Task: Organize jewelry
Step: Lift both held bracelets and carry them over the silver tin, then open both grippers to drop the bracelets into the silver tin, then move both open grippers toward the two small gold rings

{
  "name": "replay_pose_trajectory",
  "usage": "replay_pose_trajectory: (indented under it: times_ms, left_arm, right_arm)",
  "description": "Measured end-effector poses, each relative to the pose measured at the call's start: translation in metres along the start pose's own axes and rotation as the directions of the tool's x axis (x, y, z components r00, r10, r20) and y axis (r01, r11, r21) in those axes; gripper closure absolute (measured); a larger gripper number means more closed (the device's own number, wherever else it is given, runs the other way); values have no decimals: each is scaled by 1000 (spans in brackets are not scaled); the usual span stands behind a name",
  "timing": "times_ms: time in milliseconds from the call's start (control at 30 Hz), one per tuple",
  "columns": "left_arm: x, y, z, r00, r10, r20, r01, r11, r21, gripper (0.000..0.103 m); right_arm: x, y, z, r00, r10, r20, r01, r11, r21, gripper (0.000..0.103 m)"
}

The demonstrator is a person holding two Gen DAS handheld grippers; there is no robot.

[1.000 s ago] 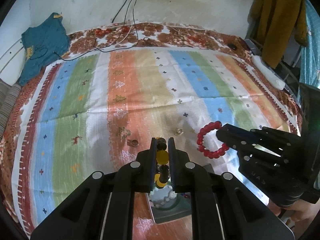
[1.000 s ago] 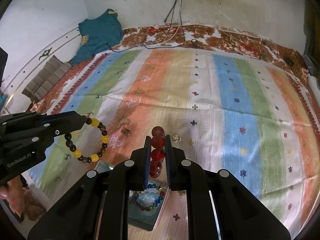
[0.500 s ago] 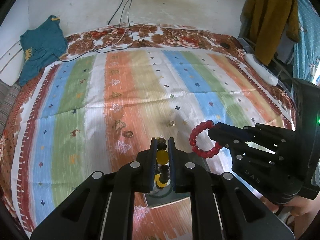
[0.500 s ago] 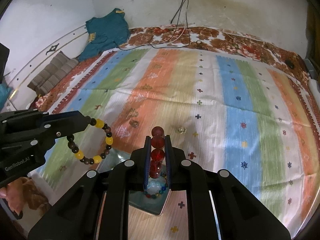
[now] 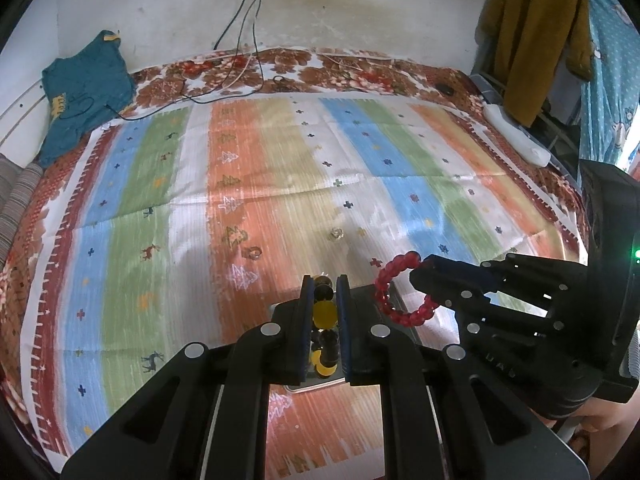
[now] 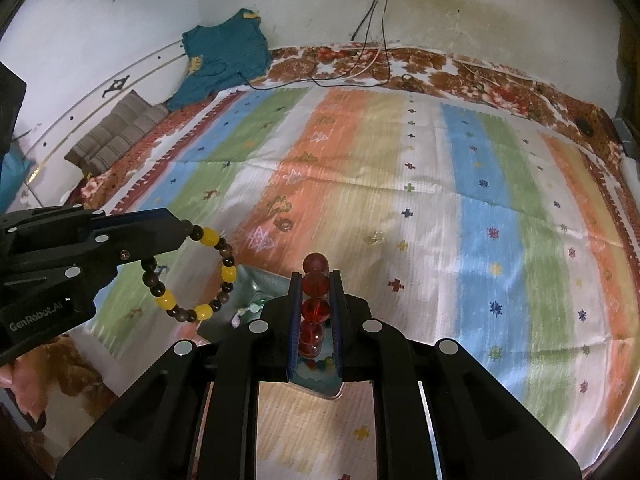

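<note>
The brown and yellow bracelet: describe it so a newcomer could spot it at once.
Start at the striped bedspread. Above its near edge two black grippers meet; the left gripper pinches the brown and yellow bracelet, which hangs as an open ring. The other bracelet, the red bracelet in the right gripper, is red throughout.

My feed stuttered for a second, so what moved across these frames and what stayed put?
Both grippers drew back and rose a little: the tray and two rings slid farther up both views. No grasp changed. The left gripper still holds the yellow and brown bracelet, the right gripper the red bracelet.
</note>
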State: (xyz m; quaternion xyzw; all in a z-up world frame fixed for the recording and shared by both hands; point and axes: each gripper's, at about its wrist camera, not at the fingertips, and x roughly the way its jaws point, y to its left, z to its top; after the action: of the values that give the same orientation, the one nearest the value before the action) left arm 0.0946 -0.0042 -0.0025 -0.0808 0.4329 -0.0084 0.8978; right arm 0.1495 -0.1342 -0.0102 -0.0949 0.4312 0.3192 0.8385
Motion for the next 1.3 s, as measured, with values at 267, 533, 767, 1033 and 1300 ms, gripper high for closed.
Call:
replay_pose_trajectory:
  times_ms: [267,533,767,1033,1300]
  left_arm:
    - [4,5,-1,999,30,-17,-31,999,-26,89]
    - [4,15,2,998,54,-21,-55,997,-59,73]
    - [16,26,3,994,91,-59,-95,992,-78,57]
    - [25,36,4,991,106,-84,-114,988,-100,47]
    - [44,42,13,985,129,-118,-141,984,-104,44]
  right_arm:
    - [5,-10,-3,998,-41,-51,44,998,52,79]
    - [12,-20,-5,995,-63,-82,70,994,85,67]
    - [19,-29,-2,992,-81,-100,92,990,109,59]
    - [31,-32,4,989,-87,-120,101,989,112,49]
    - [46,-36,10,984,-96,-151,113,988,104,48]
